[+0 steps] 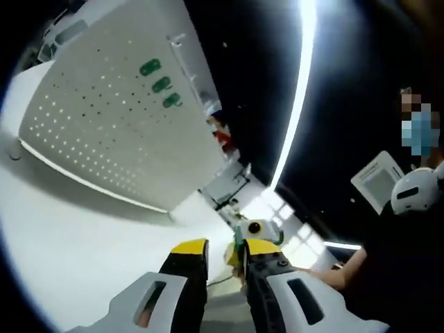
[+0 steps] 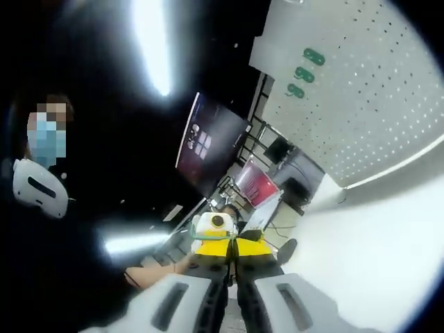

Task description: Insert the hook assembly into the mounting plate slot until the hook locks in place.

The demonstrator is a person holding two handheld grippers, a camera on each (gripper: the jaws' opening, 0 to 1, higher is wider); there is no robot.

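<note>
In the left gripper view, a white perforated mounting plate (image 1: pixel 118 118) stands upright at the far left on the white tabletop (image 1: pixel 76 236). Three green hooks (image 1: pixel 161 84) sit in a slanting row near its upper right part, already on the plate. Nearer, the left hand-held gripper (image 1: pixel 223 255) rises from the bottom with its yellow-tipped jaws apart and nothing between them. Just past its right jaw, a small white-and-green piece shows, too blurred to name.

In the right gripper view, the right hand-held gripper (image 2: pixel 233 251) has its jaws nearly together; whether they pinch anything I cannot tell. A dark monitor (image 2: pixel 208 142) stands farther back, and at the far right the plate (image 2: pixel 361 90) carries the hooks (image 2: pixel 304 73).
</note>
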